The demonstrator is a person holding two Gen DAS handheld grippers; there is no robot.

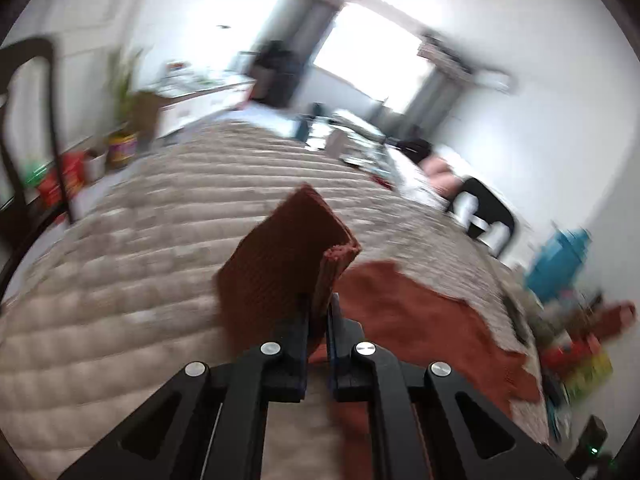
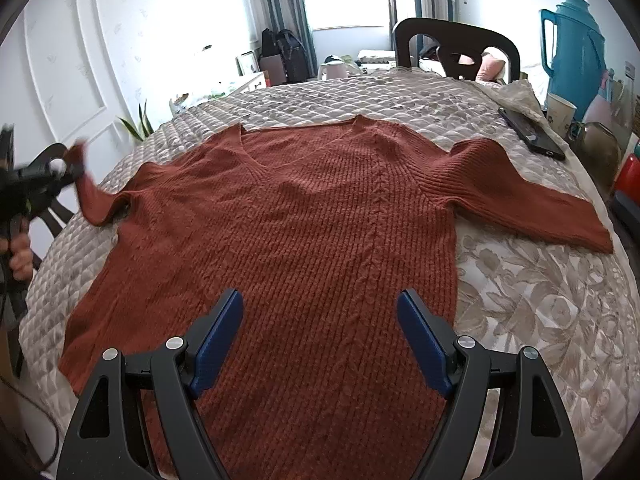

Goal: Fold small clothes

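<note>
The rust sweater [image 2: 288,216] lies flat on the quilted table [image 2: 520,300]. The left gripper [image 1: 318,320], at nine o'clock, clamps its sleeve cuff [image 1: 280,256] — a shallow pinch could slip. The right gripper [image 2: 320,336] hovers, jaws apart.

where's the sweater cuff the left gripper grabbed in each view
Left wrist view: the cuff stands up at centre, pinched in the shut left gripper.
Right wrist view: the same cuff is at the far left edge, lifted off the quilt.
Shared landmark: the blue thermos, right of the sweater in both.
</note>
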